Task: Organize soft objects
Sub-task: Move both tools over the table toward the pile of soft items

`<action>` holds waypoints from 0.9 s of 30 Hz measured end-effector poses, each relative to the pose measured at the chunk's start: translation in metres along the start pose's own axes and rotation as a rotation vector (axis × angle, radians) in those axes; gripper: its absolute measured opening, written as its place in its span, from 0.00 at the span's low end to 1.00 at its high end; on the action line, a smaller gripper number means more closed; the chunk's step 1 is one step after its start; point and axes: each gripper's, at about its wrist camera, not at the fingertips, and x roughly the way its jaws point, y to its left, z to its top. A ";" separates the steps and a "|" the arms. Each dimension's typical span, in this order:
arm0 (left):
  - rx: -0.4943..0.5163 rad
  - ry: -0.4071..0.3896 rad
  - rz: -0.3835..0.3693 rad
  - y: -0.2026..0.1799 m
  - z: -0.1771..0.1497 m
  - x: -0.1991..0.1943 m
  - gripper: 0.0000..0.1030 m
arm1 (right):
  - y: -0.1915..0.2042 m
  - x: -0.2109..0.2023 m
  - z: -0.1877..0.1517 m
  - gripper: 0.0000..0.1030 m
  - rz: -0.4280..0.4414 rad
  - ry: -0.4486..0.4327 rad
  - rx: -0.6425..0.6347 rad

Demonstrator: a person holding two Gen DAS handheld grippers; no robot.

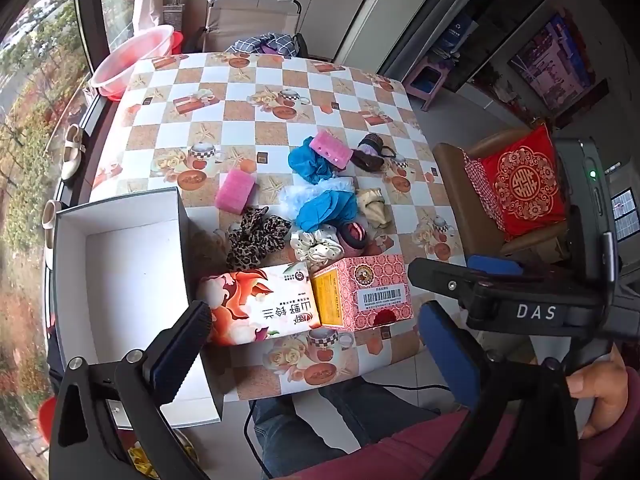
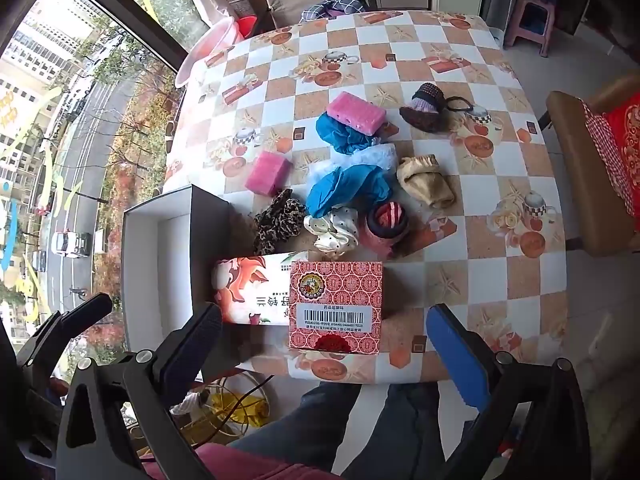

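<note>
On the checkered surface (image 2: 460, 240) your soft things sit in one loose pile, mid-surface, untouched. Left edge: white open box (image 1: 120, 280), nothing visible inside. Just beside it, at the near edge, floral tissue pack (image 1: 256, 304) with red patterned carton (image 2: 336, 304) touching its right end.

Pile, behind those two: leopard scrunchie (image 2: 280, 220) nearest the box, cream dotted scrunchie (image 2: 332, 232) beside it, pink-red knitted piece (image 2: 386, 224) to the right. Two blue cloths (image 2: 348, 188) run back through the middle with a white frilly bit (image 2: 376, 156) between them. Beige cloth (image 2: 424, 180) lies right of that. One pink sponge (image 2: 268, 172) lies apart on the left, second pink sponge (image 2: 356, 114) rests against the far blue cloth. Dark brown hair tie bundle (image 2: 428, 108) sits farthest back right.

Your left tool (image 1: 316, 348) hangs over the near edge, tilted steeply down, jaws spread full wide, nothing between them. Your right tool (image 2: 324, 352) is the same: jaws at full spread, gripping nothing, above the red carton's near side. Your right hand (image 1: 600, 396) grips its handle, maroon sleeve below.

Off the surface: pink basin (image 1: 132, 56) far left, chair with red cushion (image 1: 524, 180) to the right.
</note>
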 end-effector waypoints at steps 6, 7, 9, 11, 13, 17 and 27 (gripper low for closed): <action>0.000 -0.001 0.006 0.007 0.000 0.001 1.00 | 0.006 -0.001 0.000 1.00 -0.010 0.000 -0.001; 0.000 -0.001 0.007 0.008 0.001 0.001 1.00 | 0.005 0.000 -0.001 1.00 -0.008 -0.001 -0.003; 0.001 -0.001 0.009 0.009 0.001 0.000 1.00 | 0.006 -0.001 -0.001 1.00 -0.008 0.000 -0.004; -0.001 -0.005 0.011 0.012 0.001 0.000 1.00 | 0.008 -0.002 -0.001 1.00 -0.007 0.000 -0.006; -0.002 -0.009 0.012 0.014 0.001 -0.001 1.00 | 0.009 -0.004 -0.001 1.00 -0.005 0.000 -0.008; -0.005 -0.012 0.014 0.018 0.001 -0.002 1.00 | 0.012 0.000 -0.001 1.00 0.006 -0.005 -0.003; 0.022 -0.022 0.018 0.026 0.004 -0.005 1.00 | 0.021 -0.002 -0.007 1.00 0.021 -0.036 0.032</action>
